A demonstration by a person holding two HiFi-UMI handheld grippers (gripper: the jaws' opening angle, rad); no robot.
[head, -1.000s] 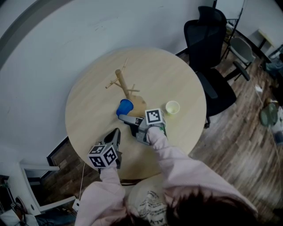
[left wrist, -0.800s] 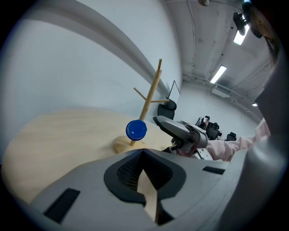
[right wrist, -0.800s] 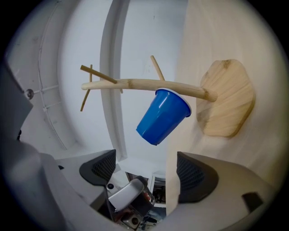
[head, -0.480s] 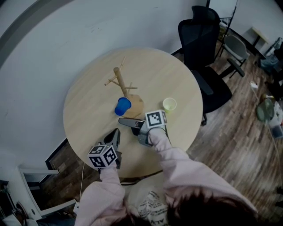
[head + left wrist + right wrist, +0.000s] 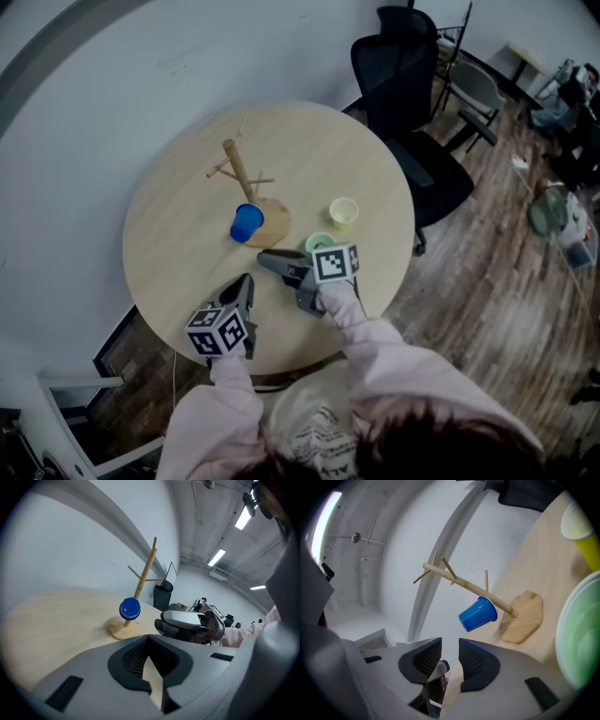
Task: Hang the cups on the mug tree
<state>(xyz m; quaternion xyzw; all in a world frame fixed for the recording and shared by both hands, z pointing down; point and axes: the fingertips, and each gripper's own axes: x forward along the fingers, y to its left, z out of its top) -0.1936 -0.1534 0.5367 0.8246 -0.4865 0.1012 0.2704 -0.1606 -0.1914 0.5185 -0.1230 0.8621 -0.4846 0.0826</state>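
Table (image 5: pixel 173 267), green cup (image 5: pixel 319 242) at three o'clock from right gripper (image 5: pixel 264 256). Looks flimsy; pinch rim. Jaws just narrowed, empty; left gripper (image 5: pixel 247 281) closed.

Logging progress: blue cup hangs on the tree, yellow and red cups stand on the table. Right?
One slip: the head view shows a green cup, not red. The blue cup hangs on the tree; yellow cup and green stand on the table.

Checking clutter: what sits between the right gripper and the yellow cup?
A green cup, clearest in the head view, with the yellow cup just beyond it. The right gripper has just been closing its jaws on nothing.
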